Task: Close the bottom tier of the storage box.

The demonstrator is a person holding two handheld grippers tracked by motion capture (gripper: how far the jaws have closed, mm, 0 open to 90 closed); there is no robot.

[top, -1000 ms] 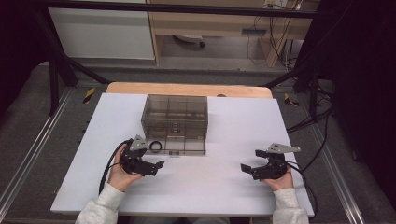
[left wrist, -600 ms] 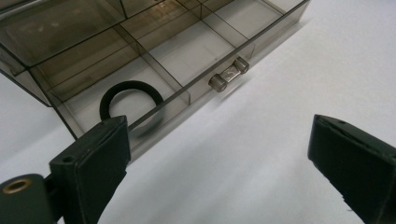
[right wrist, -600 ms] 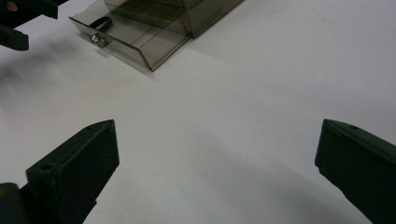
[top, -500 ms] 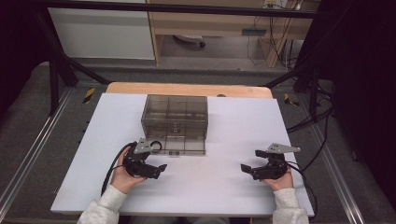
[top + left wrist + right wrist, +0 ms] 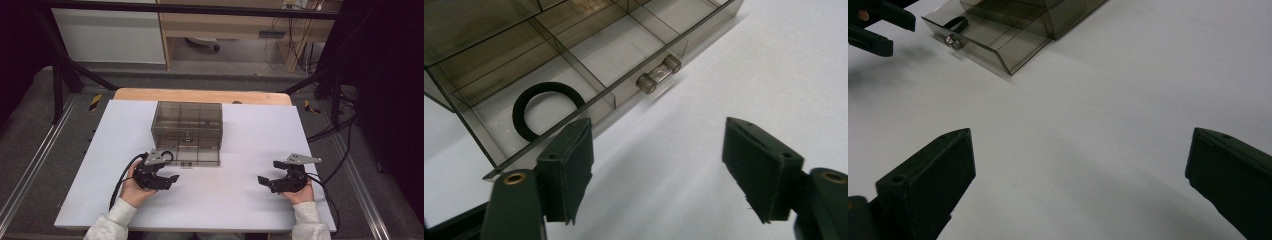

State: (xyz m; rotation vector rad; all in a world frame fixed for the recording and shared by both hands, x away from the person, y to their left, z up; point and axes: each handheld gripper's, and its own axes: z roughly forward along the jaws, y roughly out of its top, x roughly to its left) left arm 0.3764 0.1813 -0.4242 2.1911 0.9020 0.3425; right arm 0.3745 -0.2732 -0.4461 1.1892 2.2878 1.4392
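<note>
Two forearms in light grey sleeves come in from the bottom edge of the high view, each hand wrapped around a black two-jaw gripper. The left gripper (image 5: 170,180) sits low, tilted inward to the right; its jaws have just been closing partway and stand apart with nothing between them. The right gripper (image 5: 261,180) points inward to the left, its jaws spread wide with nothing between them. A black cable trails back from each gripper past the wrist.
</note>
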